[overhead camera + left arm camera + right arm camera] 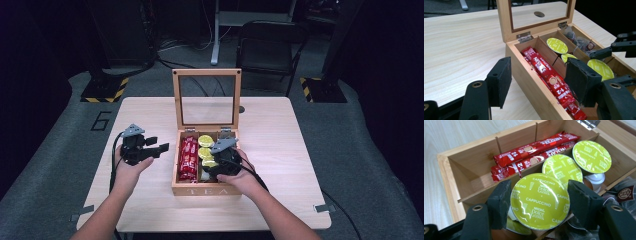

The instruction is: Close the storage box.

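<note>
Right gripper (537, 202) stands over the front of the middle compartment of the wooden tea box (447, 165), and its two black jaws sit on each side of a green cappuccino capsule (540, 201). The pads seem to touch the rim of the foil lid, so I judge it is gripped, probably to lift it out or to set it in place; which of the two I cannot tell. The jaws are quite wide because the capsule itself is wide.

Just behind it, two more green capsules (592, 156) lie in the same compartment, in a row toward the hinge side. Beside them, red Nescafe sticks (534, 148) lie along the long left compartment, which suits their length. Dark tea sachets (584, 42) are in the right compartment.

Left gripper (150, 149) hangs above the table (300, 150) just beside the left wall of the box, jaws parted with nothing between them. It looks to be waiting, perhaps ready to steady the box.

Farther back, the glass lid (206, 97) stands upright on its hinges, so the compartments are free to reach from above.
</note>
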The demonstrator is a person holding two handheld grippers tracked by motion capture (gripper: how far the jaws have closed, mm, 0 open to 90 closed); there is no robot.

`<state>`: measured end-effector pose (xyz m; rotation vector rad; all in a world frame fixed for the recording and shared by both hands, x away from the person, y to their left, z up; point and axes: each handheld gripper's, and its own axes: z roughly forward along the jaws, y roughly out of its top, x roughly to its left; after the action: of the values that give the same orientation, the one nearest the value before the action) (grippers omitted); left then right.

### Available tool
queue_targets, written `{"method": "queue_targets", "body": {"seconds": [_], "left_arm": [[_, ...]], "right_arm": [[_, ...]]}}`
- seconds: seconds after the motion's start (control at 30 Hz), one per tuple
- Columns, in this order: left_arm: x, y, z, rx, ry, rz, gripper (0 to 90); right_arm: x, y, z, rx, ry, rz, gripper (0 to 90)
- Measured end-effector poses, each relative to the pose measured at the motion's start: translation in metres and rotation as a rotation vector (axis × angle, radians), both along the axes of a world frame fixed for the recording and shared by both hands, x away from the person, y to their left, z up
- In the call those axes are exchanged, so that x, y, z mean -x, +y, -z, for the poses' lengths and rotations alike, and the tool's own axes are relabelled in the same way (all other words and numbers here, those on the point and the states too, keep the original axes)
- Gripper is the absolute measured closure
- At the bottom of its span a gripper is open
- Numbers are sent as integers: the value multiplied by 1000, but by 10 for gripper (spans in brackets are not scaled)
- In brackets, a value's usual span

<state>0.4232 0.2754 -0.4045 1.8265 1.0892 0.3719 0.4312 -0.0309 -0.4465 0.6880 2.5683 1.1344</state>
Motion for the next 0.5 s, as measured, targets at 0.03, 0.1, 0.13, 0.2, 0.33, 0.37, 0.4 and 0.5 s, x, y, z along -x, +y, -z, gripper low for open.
{"method": "queue_targets", "body": {"seconds": [0.03,0.1,0.13,0.2,0.33,0.37,0.4,0.5], "left_arm": [[0,0,0,-1,0,0,380],[0,0,0,-4,4,5,380],[0,0,1,-5,1,2,381],[0,0,1,-6,4,4,380],[0,-1,1,-2,5,3,381],[0,0,1,-3,4,4,381],[0,0,0,-3,4,3,381],[0,0,-1,-5,6,4,380]], "right_arm": [[1,0,-1,-2,5,4,366],[2,-1,-3,-9,5,12,365],[2,-3,-5,-4,3,8,366],[3,-6,-7,-10,-1,7,366],[4,-14,-12,-27,3,19,366],[4,-16,-13,-33,2,23,366],[4,-19,-14,-33,2,25,366],[5,-27,-17,-38,-2,37,366]]}}
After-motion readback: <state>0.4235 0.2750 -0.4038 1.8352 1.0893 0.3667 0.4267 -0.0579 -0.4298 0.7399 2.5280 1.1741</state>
